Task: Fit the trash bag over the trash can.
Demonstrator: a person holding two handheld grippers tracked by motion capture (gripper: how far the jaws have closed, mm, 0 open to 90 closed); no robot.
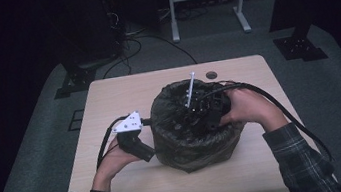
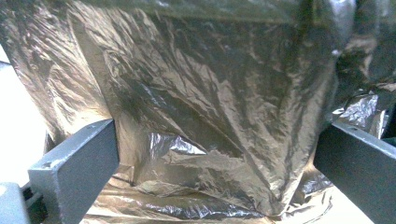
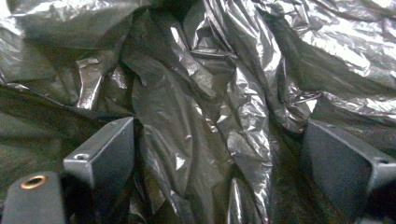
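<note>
While I watch from the high view, the crinkled dark plastic bin bag (image 1: pixel 196 140), lining a round container, stands near the middle of the light wooden table (image 1: pixel 108 97). My left gripper (image 1: pixel 148 124) is pressed against the bag's left outer wall; in the left gripper view its jaws stand wide apart with the bag's skin (image 2: pixel 205 116) bulging between them, not clamped. My right gripper (image 1: pixel 206 111) is sunk into the bag's open mouth, my hand over the right rim. In the right gripper view its jaws stand apart, with loose folds of the bag (image 3: pixel 201 116) lying between them, unpinched. A thin white rod (image 1: pixel 190 89) rises tilted from the opening.
</note>
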